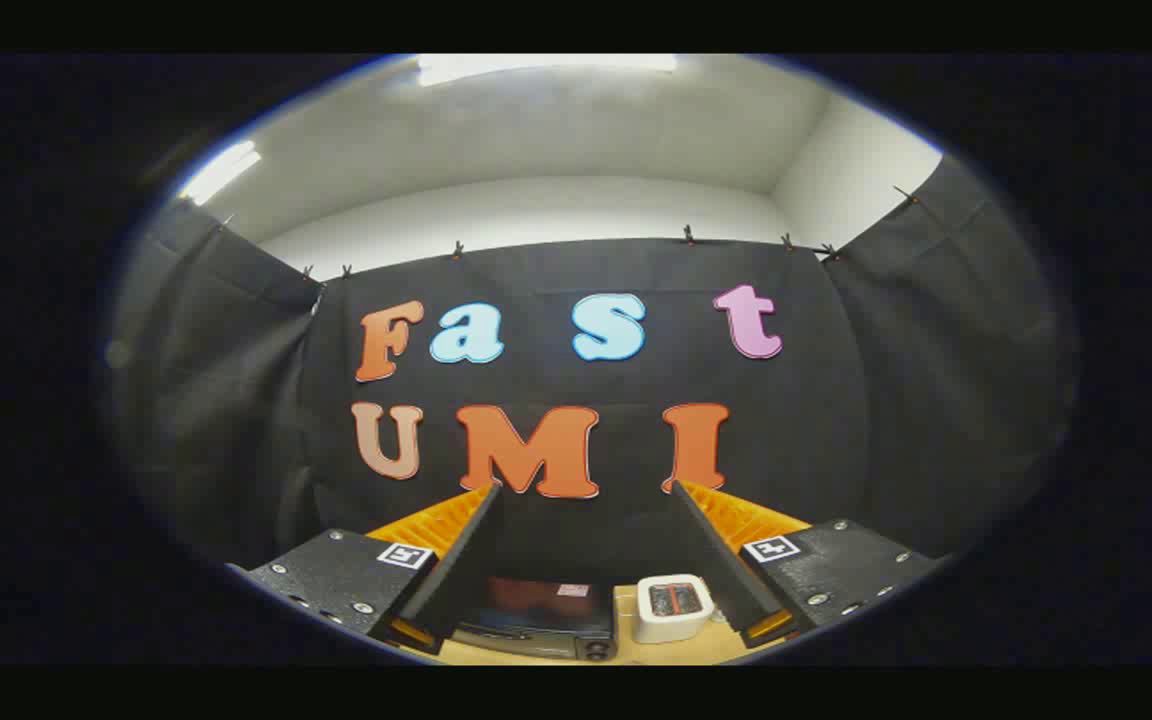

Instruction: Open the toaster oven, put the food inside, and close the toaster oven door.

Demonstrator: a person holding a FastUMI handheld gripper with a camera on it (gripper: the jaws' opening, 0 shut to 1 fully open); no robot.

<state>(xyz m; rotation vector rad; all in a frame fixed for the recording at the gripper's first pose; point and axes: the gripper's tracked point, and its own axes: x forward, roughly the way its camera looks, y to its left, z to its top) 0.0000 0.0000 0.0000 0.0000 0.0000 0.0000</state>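
My gripper is held high and stands open, its two fingers spread wide with nothing between them. Far below, in the gap between the fingers, the dark toaster oven sits on a light wooden table. I see it from above and in front; its door looks shut and a knob shows at its lower right corner. No food is recognisable from this height.
A small white box-shaped appliance with a dark slot and a red line on top stands just right of the toaster oven, beside the right finger. Black cloth walls enclose the booth on three sides.
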